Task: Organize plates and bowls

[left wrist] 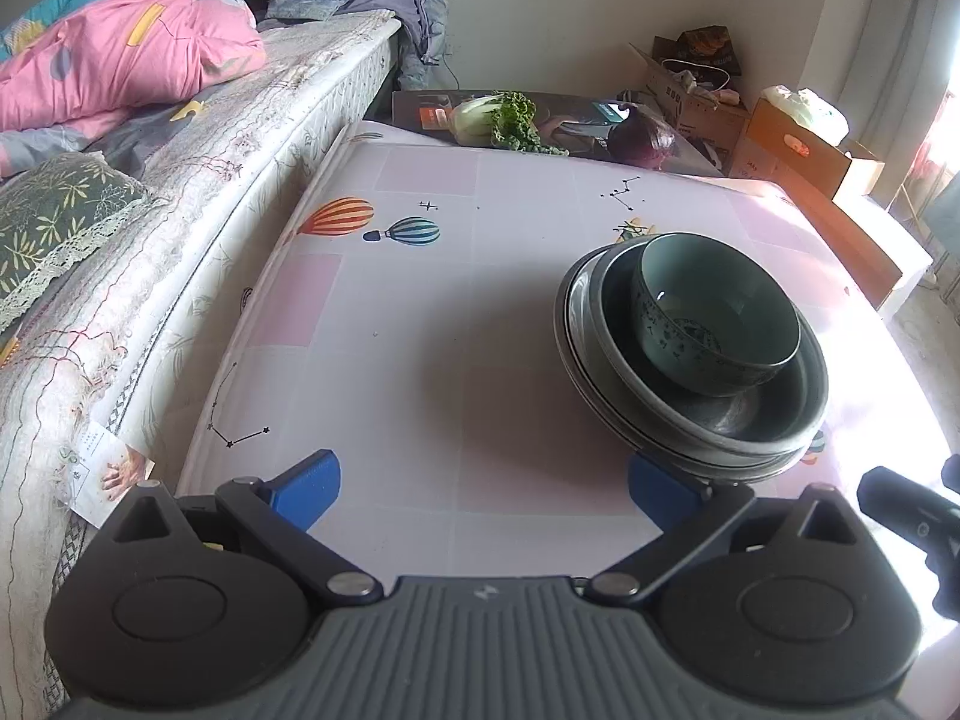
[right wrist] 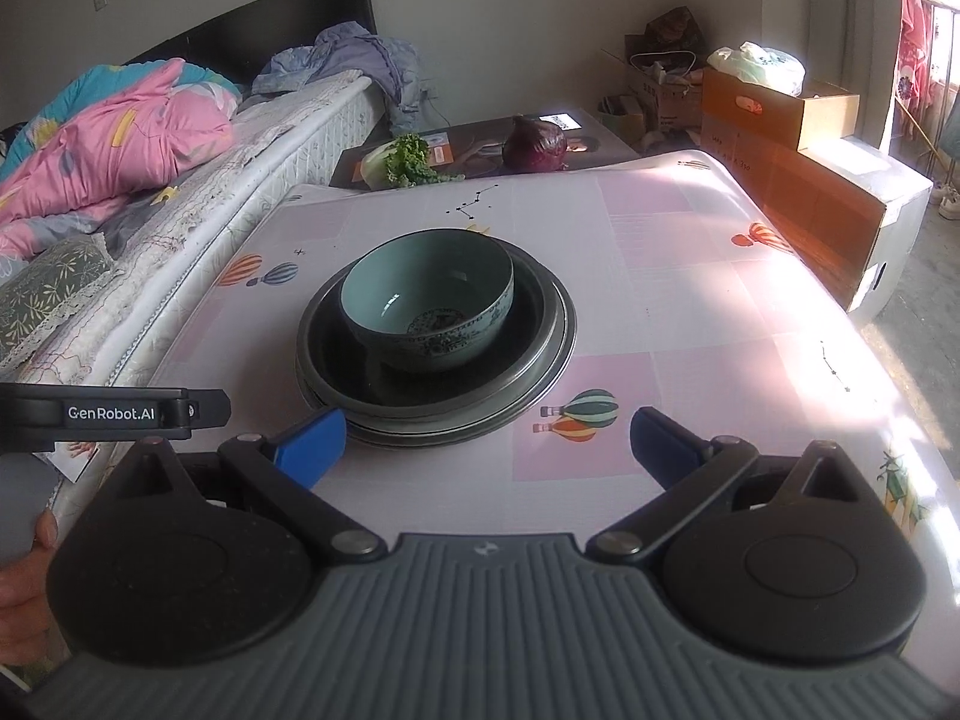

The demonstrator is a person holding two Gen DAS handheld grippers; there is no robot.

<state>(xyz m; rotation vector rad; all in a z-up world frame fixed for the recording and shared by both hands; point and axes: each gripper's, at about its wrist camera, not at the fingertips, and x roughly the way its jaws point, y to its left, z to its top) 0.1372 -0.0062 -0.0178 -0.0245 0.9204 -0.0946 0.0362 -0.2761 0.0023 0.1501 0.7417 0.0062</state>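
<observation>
A pale green bowl [right wrist: 429, 300] with a dark pattern sits inside a dark bowl [right wrist: 360, 372], which rests on a stack of grey plates [right wrist: 540, 360] on the table. The stack also shows in the left wrist view: green bowl [left wrist: 714, 312], dark bowl [left wrist: 750, 414], plates [left wrist: 570, 324]. My left gripper [left wrist: 483, 483] is open and empty, its right finger just in front of the plates' near rim. My right gripper [right wrist: 486, 444] is open and empty, its left finger beside the plates' near edge.
The table [right wrist: 690, 312] has a pink and white cloth with balloon prints. A bed [left wrist: 150, 210] with a pink quilt runs along its left side. Lettuce [right wrist: 408, 165] and a red cabbage [right wrist: 534, 147] lie on a board behind. Cardboard boxes [right wrist: 810, 180] stand at the right.
</observation>
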